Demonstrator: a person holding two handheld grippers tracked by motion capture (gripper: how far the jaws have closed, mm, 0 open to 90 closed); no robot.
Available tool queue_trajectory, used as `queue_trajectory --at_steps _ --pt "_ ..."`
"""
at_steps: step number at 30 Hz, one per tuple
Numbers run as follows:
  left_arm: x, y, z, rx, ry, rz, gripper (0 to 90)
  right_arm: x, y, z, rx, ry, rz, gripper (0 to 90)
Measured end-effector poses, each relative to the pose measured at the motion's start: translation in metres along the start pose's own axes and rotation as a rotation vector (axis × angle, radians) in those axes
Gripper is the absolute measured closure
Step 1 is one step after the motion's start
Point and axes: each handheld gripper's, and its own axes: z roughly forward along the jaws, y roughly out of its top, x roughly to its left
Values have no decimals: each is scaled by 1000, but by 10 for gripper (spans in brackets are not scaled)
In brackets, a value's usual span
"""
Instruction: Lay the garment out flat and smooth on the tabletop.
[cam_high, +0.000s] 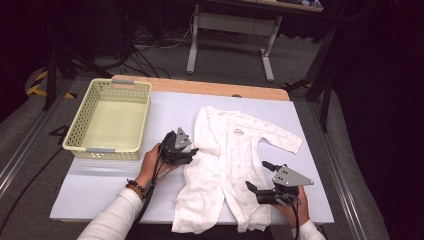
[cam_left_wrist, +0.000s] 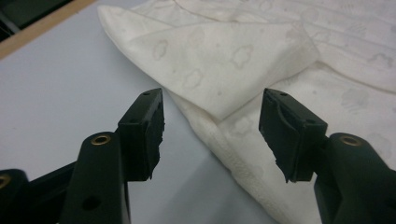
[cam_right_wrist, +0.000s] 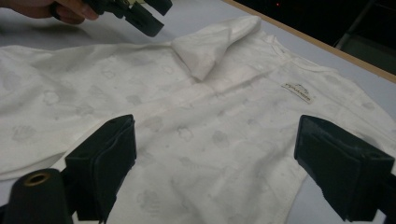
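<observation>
1. Dark room, cables on the floor, a second desk frame behind. You're at a wooden table covered with a pale grey mat.
2. A white baby romper lies flat, front up, at the mat's centre, collar toward the far edge and legs toward you. Faint cloud print; small label on the chest.
3. One sleeve stretches out to the right in the high view. The other sleeve is folded back over the body, cuff end lying on the chest.
4. Your left gripper sits at the romper's left edge, just beside the folded sleeve. Jaws parted, nothing between the pads; in the left gripper view the sleeve's folded tip and the garment's side hem lie just ahead of and below the gap. No pad is pressing on the fabric.
5. Your right gripper hovers over the romper's lower right part, near the leg. Jaws spread wide, nothing clamped; the right gripper view looks across the torso between them toward the folded sleeve, with your left gripper at the top left.
6. A pale yellow perforated plastic basket with grey handles stands at the mat's far left corner, well apart from the romper.
</observation>
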Motion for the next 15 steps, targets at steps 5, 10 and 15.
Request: queue_trajectory --at_steps 5,10,15 --pt "2 1 16 70 -13 -33 447 -1 -1 1 8 13 9 145" --pt "6 7 25 104 -33 -52 528 0 -1 2 9 18 6 150" --pt "9 14 33 100 -42 -48 731 1 -1 2 10 19 2 159"
